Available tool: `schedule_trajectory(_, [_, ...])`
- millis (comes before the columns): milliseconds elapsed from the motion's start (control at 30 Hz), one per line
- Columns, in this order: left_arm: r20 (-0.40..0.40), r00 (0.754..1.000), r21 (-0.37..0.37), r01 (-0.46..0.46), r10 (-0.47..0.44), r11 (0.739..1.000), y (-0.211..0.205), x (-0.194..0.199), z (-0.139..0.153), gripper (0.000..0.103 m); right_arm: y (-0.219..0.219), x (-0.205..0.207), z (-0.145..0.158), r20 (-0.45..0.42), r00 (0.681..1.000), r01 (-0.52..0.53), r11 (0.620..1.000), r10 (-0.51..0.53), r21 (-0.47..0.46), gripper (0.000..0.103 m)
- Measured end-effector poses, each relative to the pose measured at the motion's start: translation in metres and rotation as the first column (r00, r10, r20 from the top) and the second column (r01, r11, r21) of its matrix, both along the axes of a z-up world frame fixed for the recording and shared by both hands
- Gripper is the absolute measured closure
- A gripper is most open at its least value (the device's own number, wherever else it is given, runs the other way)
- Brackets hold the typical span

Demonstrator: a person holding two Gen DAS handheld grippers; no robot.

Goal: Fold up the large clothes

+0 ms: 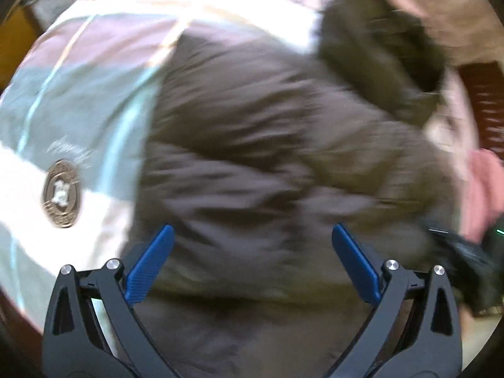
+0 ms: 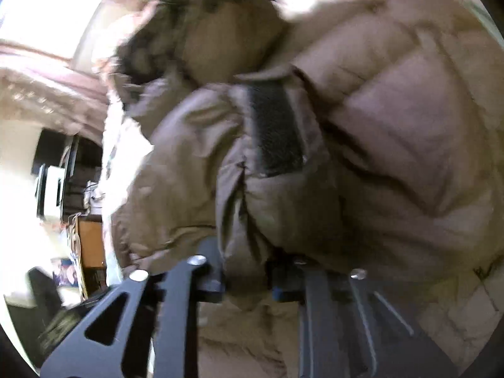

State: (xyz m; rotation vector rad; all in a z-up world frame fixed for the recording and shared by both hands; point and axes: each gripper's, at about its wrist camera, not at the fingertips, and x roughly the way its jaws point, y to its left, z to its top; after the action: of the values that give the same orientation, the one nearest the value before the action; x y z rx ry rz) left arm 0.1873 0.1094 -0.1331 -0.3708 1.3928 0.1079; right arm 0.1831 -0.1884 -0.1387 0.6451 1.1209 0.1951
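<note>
Left tool (image 1: 252, 236) hangs spread wide above brown jacket (image 1: 252, 145); right tool (image 2: 245, 283) pinches a jacket (image 2: 346, 163) fold.

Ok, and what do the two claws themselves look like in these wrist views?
The left claw has black linkage arms with triangular cut-outs, silver round pivot pins, and flat blue textured pads on its fingers. The right claw is the same build: black cut-out arms and silver pins, with only a sliver of blue showing, as brown jacket fabric covers the pads. No cables, markings or sleeves are visible.
</note>
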Motion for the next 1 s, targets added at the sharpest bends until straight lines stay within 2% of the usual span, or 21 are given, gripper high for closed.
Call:
schedule_trajectory(67, [-0.063, 0.997, 0.048, -0.036, 0.039, 0.998, 0.012, 0.005, -0.019, 0.002, 0.017, -0.002, 0.03, 0.133, 0.988, -0.072, 0.996, 0.079, -0.062, 0.086])
schedule_trajectory(100, [-0.087, 0.995, 0.051, -0.051, 0.055, 0.997, 0.017, 0.007, -0.027, 0.002, 0.028, -0.005, 0.047, 0.208, 0.969, -0.114, 0.988, 0.133, -0.101, 0.086])
schedule_trajectory(133, [-0.109, 0.991, 0.027, -0.071, 0.074, 0.997, 0.024, 0.008, -0.036, 0.002, 0.035, -0.008, 0.056, 0.245, 0.956, -0.134, 0.983, 0.161, -0.125, 0.086])
schedule_trajectory(200, [-0.12, 0.988, -0.014, -0.1, 0.098, 0.995, 0.032, 0.009, -0.041, 0.002, 0.038, -0.004, 0.054, 0.216, 0.963, -0.13, 0.979, 0.163, -0.16, 0.085])
schedule_trajectory(233, [-0.119, 0.987, -0.018, -0.111, 0.108, 0.994, 0.034, 0.008, -0.041, 0.002, 0.037, 0.0, 0.044, 0.154, 0.976, -0.127, 0.975, 0.156, -0.182, 0.079])
schedule_trajectory(267, [-0.111, 0.987, -0.015, -0.115, 0.113, 0.993, 0.036, 0.008, -0.038, 0.002, 0.033, 0.002, 0.035, 0.104, 0.984, -0.124, 0.972, 0.147, -0.198, 0.065])
schedule_trajectory(300, [-0.102, 0.989, -0.01, -0.112, 0.111, 0.994, 0.036, 0.007, -0.034, 0.002, 0.028, 0.005, 0.024, 0.041, 0.992, -0.111, 0.968, 0.123, -0.224, 0.055])
schedule_trajectory(333, [-0.094, 0.99, -0.007, -0.108, 0.107, 0.994, 0.035, 0.007, -0.031, 0.002, 0.021, 0.004, 0.019, 0.016, 0.996, -0.085, 0.967, 0.092, -0.241, 0.039])
schedule_trajectory(367, [-0.081, 0.991, -0.002, -0.103, 0.102, 0.995, 0.034, 0.006, -0.025, 0.002, 0.014, 0.003, 0.018, 0.013, 0.998, -0.05, 0.966, 0.055, -0.252, 0.032])
schedule_trajectory(433, [-0.053, 0.994, 0.018, -0.095, 0.096, 0.995, 0.031, 0.004, -0.015, 0.002, 0.0, -0.003, 0.028, 0.047, 0.999, 0.038, 0.963, -0.026, -0.266, 0.029])
schedule_trajectory(467, [-0.039, 0.995, 0.028, -0.094, 0.095, 0.995, 0.031, 0.003, -0.011, 0.002, -0.002, -0.006, 0.034, 0.073, 0.997, 0.057, 0.963, -0.039, -0.262, 0.021])
schedule_trajectory(533, [-0.006, 0.996, 0.046, -0.089, 0.089, 0.995, 0.029, 0.002, -0.002, 0.002, -0.003, -0.014, 0.049, 0.161, 0.986, 0.087, 0.967, -0.049, -0.238, 0.014])
schedule_trajectory(600, [0.006, 0.997, 0.074, -0.073, 0.073, 0.995, 0.024, 0.002, 0.003, 0.002, 0.007, -0.012, 0.054, 0.177, 0.984, 0.05, 0.971, -0.008, -0.232, 0.014])
schedule_trajectory(667, [-0.018, 0.999, 0.138, -0.042, 0.045, 0.989, 0.012, 0.002, 0.009, 0.002, 0.022, -0.006, 0.044, 0.115, 0.993, 0.015, 0.965, 0.016, -0.263, 0.015])
schedule_trajectory(733, [-0.059, 0.998, 0.19, -0.008, 0.019, 0.982, 0.004, 0.004, 0.001, 0.002, 0.026, -0.007, 0.033, 0.094, 0.996, 0.028, 0.964, -0.004, -0.263, 0.015])
schedule_trajectory(800, [-0.099, 0.995, 0.207, 0.004, 0.017, 0.978, 0.002, 0.006, -0.01, 0.002, 0.03, -0.007, 0.027, 0.099, 0.995, 0.025, 0.96, 0.003, -0.28, 0.015])
schedule_trajectory(833, [-0.116, 0.993, 0.213, 0.004, 0.021, 0.977, 0.004, 0.007, -0.016, 0.002, 0.036, -0.005, 0.023, 0.091, 0.996, 0.007, 0.947, 0.024, -0.323, 0.02])
schedule_trajectory(867, [-0.135, 0.99, 0.204, -0.004, 0.032, 0.979, 0.01, 0.008, -0.022, 0.002, 0.042, 0.0, 0.018, 0.071, 0.997, -0.007, 0.933, 0.035, -0.359, 0.029])
schedule_trajectory(900, [-0.144, 0.989, 0.189, -0.014, 0.042, 0.982, 0.013, 0.009, -0.027, 0.002, 0.046, 0.005, 0.005, 0.001, 0.999, -0.035, 0.903, 0.04, -0.427, 0.032])
schedule_trajectory(933, [-0.156, 0.986, 0.15, -0.039, 0.063, 0.988, 0.02, 0.01, -0.032, 0.002, 0.041, 0.009, -0.011, -0.054, 0.998, -0.047, 0.896, 0.026, -0.442, 0.037])
schedule_trajectory(1000, [-0.168, 0.981, 0.089, -0.085, 0.099, 0.992, 0.029, 0.009, -0.037, 0.002, 0.022, 0.013, -0.04, -0.134, 0.99, -0.018, 0.933, -0.033, -0.358, 0.036])
